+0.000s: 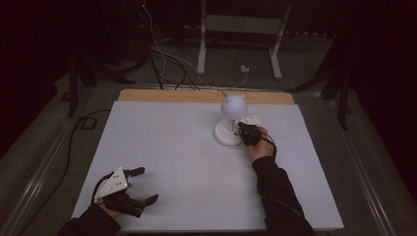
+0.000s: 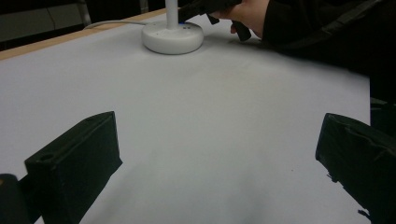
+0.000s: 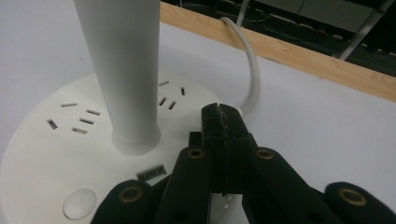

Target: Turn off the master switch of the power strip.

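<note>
A white lamp stands at the far middle of the table, with a round base [image 1: 225,135] that bears socket slots, a thick stem [image 3: 126,70] and a ball-shaped head [image 1: 233,104]. My right gripper [image 1: 246,132] is shut, with nothing seen between its jaws. In the right gripper view its tip [image 3: 223,116] hovers over the base's [image 3: 56,140] rim, close to where the white cable [image 3: 252,70] enters. A round button [image 3: 80,203] lies on the base nearby. My left gripper [image 1: 149,184] rests open at the near left, and in its own view the gripper [image 2: 219,123] holds nothing, far from the base [image 2: 172,38].
A white sheet [image 1: 172,147] covers the table, and a wooden strip [image 1: 196,96] shows along its far edge. Beyond it on the floor are dark cables, a white plug [image 1: 244,69] and a white metal stand [image 1: 241,29]. The person's right hand [image 2: 247,14] is by the lamp.
</note>
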Tool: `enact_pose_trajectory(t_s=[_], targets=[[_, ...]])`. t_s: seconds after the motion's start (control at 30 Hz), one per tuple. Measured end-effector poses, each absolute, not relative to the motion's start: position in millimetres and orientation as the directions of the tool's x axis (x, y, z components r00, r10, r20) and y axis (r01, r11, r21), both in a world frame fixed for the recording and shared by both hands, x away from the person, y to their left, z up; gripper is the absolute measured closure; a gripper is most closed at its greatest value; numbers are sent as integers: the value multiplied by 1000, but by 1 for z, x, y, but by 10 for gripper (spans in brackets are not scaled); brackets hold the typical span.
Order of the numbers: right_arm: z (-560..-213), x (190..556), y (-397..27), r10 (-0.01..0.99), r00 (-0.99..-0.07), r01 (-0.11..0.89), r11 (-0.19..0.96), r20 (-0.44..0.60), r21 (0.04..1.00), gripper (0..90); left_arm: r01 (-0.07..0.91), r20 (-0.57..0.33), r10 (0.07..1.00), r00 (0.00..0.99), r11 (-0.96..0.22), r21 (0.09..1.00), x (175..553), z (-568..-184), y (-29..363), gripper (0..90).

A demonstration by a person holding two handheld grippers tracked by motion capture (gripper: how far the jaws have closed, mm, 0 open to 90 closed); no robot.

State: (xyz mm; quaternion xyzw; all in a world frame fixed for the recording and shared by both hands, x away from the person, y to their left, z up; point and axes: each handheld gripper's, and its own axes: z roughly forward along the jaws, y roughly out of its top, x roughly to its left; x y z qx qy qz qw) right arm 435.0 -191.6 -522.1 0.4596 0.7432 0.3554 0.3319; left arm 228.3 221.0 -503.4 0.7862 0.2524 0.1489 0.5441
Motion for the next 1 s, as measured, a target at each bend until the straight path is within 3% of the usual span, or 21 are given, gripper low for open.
enact_pose_trajectory(t_s=[0.2,0.3,0.33,0.63,0.77,0.8,0.87,0.9,0.93,0.97,1.0], targets=[[-521,435,-192,920,-352,452,330,-174,829,900,234,-41,561,827,-278,932,228,-503,221,4],[-517,432,-194,927,-351,454,289,-129,843,892,234,-42,563,826,-275,933,228,-503,222,4],[-519,426,-196,923,-360,422,290,-134,859,847,234,-43,563,825,-273,933,228,-503,222,4],[-506,424,-201,930,-355,411,248,-96,877,758,232,-41,562,826,-273,934,228,-502,222,4],[-506,423,-203,929,-360,412,240,-85,879,652,230,-38,563,826,-273,934,228,-502,222,4],[-504,423,-205,929,-360,411,237,-82,880,524,230,-39,564,825,-273,934,228,-502,222,4],[-502,423,-207,929,-365,422,225,-62,878,438,233,-42,565,824,-271,934,228,-502,222,4],[-502,423,-207,929,-365,422,225,-62,878,438,233,-42,565,824,-272,934,228,-502,222,4],[-500,422,-209,927,-372,443,219,-44,870,370,233,-42,565,824,-271,934,228,-502,222,4],[-500,422,-209,927,-372,443,219,-44,870,370,232,-40,564,825,-273,934,228,-502,222,4],[-499,422,-210,926,-375,451,216,-36,866,303,231,-38,564,825,-274,934,228,-502,222,4]])
